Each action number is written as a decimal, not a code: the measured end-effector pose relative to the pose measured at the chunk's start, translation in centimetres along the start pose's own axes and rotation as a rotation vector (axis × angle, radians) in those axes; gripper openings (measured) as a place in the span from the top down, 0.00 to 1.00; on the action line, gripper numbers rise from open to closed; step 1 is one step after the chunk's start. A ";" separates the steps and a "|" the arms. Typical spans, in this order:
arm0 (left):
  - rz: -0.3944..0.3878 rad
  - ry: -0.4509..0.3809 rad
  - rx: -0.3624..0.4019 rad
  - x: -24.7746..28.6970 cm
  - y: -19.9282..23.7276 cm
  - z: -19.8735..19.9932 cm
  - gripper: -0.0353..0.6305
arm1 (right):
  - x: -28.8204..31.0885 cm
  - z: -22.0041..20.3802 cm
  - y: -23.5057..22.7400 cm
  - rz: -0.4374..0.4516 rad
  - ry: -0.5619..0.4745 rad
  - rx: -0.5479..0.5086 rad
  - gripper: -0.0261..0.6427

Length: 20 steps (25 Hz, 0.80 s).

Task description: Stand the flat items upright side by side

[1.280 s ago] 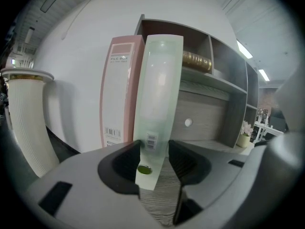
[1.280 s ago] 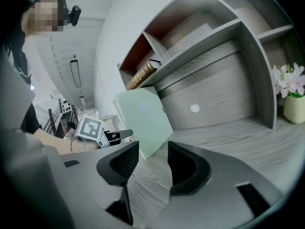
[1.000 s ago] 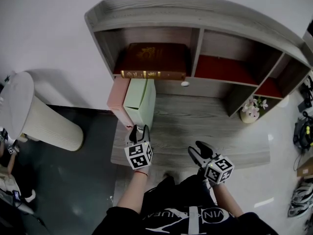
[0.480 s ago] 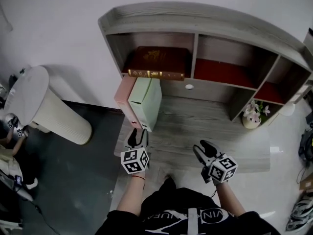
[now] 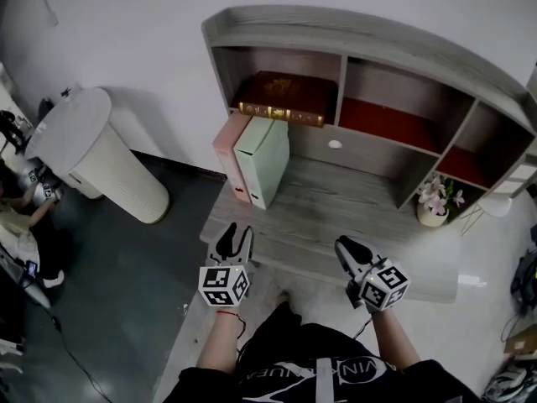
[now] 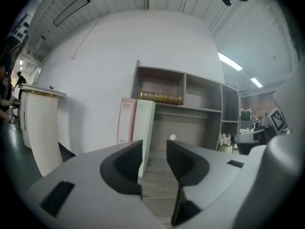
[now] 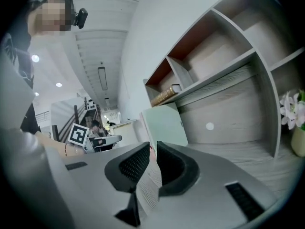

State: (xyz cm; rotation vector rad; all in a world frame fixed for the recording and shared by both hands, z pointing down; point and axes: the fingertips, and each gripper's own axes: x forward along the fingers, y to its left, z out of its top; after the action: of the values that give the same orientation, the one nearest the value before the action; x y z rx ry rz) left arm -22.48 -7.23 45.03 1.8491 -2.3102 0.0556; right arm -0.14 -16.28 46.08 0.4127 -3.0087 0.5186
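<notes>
we see pink folder (image 5: 228, 154), green folder (image 5: 265, 159) upright, touching, 11 o'clock | book (image 5: 285, 97) flat on shelf (image 5: 394, 36), 12 o'clock | left gripper (image 5: 233, 240) jaws apart, empty | right gripper (image 5: 346, 248) jaws just narrowed, empty | next, likely: fetch book

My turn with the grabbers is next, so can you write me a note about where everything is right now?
Left gripper: empty, jaws apart, just been closing slightly.
Right gripper: empty, jaws just been closing, down to a narrow gap.
Pink folder and green folder stand upright side by side at the left end of the desk.
Brown book lies flat in the left shelf compartment above them.
Done: both folders upright.
To do: probably standing the brown book up too.
</notes>
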 end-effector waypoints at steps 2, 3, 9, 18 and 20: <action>0.008 -0.005 0.015 -1.6 -0.5 0.2 0.72 | -0.3 0.0 1.1 0.029 0.010 -0.025 0.90; 0.015 -0.008 0.012 -2.4 -0.7 0.2 0.73 | -0.4 0.0 1.7 0.043 0.016 -0.038 0.90; 0.058 -0.036 -0.011 -6.3 -1.3 0.3 0.80 | -1.0 0.5 4.4 0.112 0.007 -0.088 0.93; 0.168 -0.076 0.021 -10.5 -0.8 1.4 0.89 | -1.0 1.7 6.9 0.181 -0.021 -0.142 0.94; 0.177 -0.082 0.019 -11.1 -0.7 1.5 0.91 | -0.9 2.0 7.1 0.186 -0.027 -0.149 0.94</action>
State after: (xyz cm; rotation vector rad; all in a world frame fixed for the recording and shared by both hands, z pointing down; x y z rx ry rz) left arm -19.63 3.05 41.69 1.6804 -2.5328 0.0259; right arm -1.27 -10.23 41.86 0.1326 -3.1018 0.2986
